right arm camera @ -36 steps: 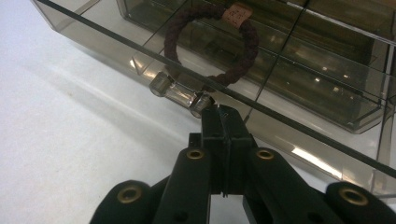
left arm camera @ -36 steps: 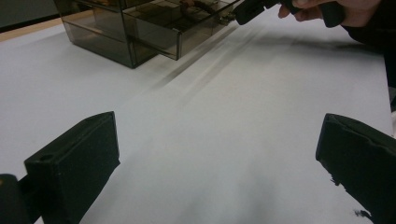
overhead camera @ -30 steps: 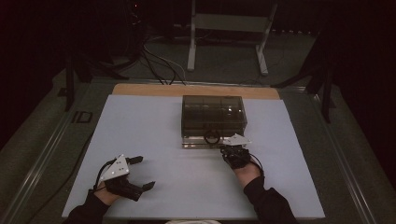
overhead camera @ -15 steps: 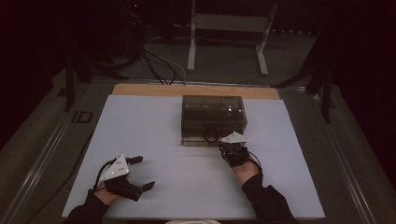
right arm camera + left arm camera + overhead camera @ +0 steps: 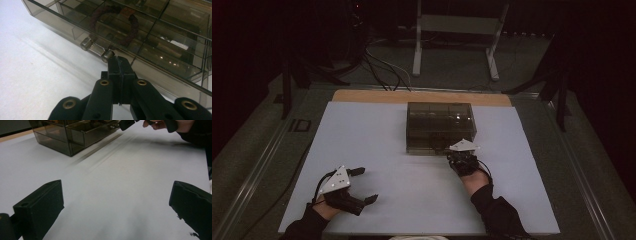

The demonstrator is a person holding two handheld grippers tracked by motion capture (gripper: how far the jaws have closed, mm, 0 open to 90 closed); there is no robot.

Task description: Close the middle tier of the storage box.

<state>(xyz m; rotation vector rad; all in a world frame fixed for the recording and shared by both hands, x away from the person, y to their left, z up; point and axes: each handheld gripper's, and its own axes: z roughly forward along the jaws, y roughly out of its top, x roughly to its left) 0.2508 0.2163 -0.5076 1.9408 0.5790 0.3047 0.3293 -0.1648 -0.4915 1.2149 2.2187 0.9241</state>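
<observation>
- I work at a table [image 5: 362, 150] with a pale sheet over its top; a strip of bare wood [image 5: 422, 96] shows along its far edge.
- Beyond it lies a grey floor [image 5: 452, 70], dimly lit.
- A white metal stand [image 5: 454, 30] rests on two legs at the far side.
- Dark cables [image 5: 379, 65] trail over the floor, far left.
- The room behind falls into darkness.

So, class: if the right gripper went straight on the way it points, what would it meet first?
Probably the drawer front of the smoky clear box, just beside its metal handle; the right gripper looks almost there.
</observation>
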